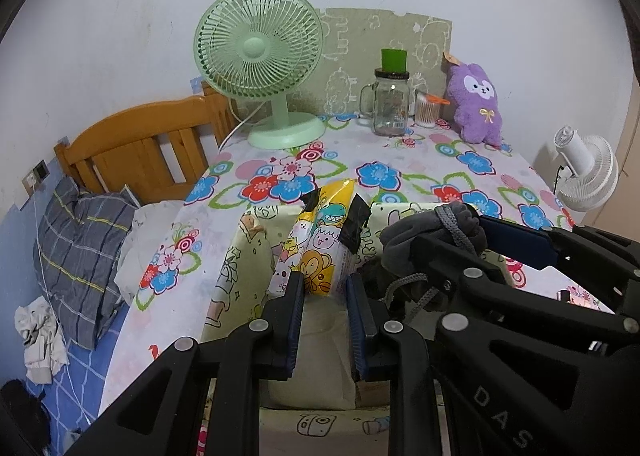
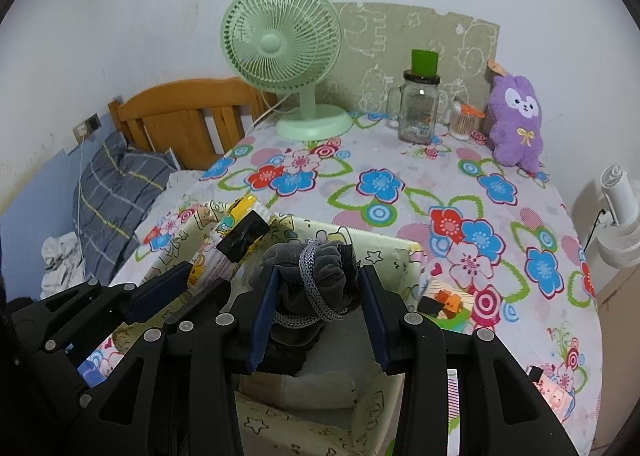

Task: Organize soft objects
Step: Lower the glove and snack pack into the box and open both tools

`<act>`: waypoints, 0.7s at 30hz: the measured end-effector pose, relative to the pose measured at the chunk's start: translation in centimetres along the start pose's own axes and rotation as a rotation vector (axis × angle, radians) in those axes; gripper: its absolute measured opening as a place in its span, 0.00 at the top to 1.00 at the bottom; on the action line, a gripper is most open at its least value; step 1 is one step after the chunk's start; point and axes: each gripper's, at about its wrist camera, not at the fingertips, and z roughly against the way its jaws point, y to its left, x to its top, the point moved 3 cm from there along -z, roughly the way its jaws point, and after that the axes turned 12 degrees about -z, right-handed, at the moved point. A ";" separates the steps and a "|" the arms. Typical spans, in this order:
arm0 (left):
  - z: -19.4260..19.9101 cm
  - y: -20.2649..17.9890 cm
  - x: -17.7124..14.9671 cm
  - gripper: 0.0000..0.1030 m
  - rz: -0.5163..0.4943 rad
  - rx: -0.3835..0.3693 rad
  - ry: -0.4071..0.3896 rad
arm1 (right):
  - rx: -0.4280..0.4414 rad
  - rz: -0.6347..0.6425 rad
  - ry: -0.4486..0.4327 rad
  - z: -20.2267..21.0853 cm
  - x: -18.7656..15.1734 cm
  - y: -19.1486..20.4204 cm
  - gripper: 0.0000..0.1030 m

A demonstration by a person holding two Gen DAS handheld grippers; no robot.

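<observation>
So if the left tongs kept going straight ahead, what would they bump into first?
Nothing at first: the left tongs already grip the yellow cartoon-printed packet. Beyond that, probably the far wall of the cream cartoon fabric box, though depth is unclear.

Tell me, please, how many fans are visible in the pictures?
2. The green fan stands on the table at the back left. The white fan is beside the table's right edge. More may be hidden.

left hand-held gripper (image 1: 323,306) | black linkage arms | silver rivets | blue finger pads (image 1: 297,310) | white "DAS" lettering
</observation>
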 end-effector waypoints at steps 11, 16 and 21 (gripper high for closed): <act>-1.4 0.1 -0.1 0.80 0.005 -0.015 0.029 | 0.011 -0.005 0.038 -2.2 0.1 0.0 0.56; -1.8 -0.2 -0.2 0.80 0.002 -0.025 0.040 | -0.005 0.010 0.042 -2.5 0.2 -0.2 0.40; -1.8 -0.6 -0.1 0.80 -0.001 -0.032 0.041 | -0.038 0.013 -0.020 -1.6 0.5 -0.9 0.22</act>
